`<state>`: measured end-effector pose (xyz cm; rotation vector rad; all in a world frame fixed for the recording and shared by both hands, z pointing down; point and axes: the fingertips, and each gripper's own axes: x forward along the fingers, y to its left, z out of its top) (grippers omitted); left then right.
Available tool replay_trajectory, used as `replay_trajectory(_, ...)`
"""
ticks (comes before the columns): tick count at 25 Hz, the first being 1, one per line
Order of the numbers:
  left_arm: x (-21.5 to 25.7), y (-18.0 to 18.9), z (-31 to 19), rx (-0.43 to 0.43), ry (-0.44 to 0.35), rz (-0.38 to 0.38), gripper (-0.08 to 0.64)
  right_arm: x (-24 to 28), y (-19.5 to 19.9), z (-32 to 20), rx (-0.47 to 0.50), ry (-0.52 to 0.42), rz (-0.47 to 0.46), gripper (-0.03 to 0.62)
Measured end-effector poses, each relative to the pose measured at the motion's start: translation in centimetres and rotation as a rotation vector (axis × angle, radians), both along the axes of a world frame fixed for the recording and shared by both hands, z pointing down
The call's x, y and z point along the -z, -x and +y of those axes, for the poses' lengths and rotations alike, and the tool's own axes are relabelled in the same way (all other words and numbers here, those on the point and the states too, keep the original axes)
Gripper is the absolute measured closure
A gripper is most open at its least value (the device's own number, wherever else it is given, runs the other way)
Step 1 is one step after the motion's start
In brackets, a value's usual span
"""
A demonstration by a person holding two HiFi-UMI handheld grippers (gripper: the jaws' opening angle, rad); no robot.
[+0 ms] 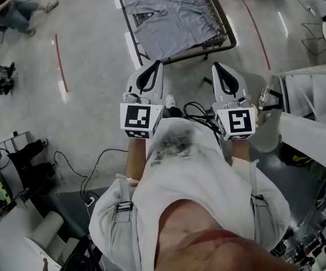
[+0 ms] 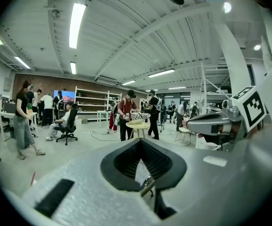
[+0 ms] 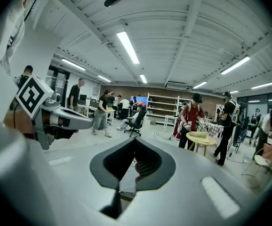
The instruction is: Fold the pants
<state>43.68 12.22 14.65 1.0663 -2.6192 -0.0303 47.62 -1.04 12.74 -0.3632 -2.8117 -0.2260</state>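
Grey pants lie spread flat on a black-framed folding table at the top centre of the head view. My left gripper and right gripper are held side by side in the air, short of the table's near edge and pointing toward it. Both are shut with nothing between their jaws. In the left gripper view the left gripper shows its jaws meeting, and the right gripper looks the same in its own view. The gripper bodies hide the pants in both gripper views.
Black cables trail on the floor below my hands. White shelving stands at the right, red tape lines mark the floor at the left, and a person sits at the far left. Several people stand around a round table across the room.
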Motion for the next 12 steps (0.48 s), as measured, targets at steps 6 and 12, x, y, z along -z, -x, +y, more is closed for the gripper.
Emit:
replay_trajectory(6, -0.4, 3.1, -0.2, -0.016, -0.02, 0.002, 0.554, -0.6, 2.8, -0.5, -0.025, -0.038, 0.021, 0.581)
replay_trajectory(12, -2.0, 5.6, -1.1, -0.022, -0.024, 0.017, 0.554, -2.0, 5.6, -2.0, -0.023, -0.068, 0.061, 0.581)
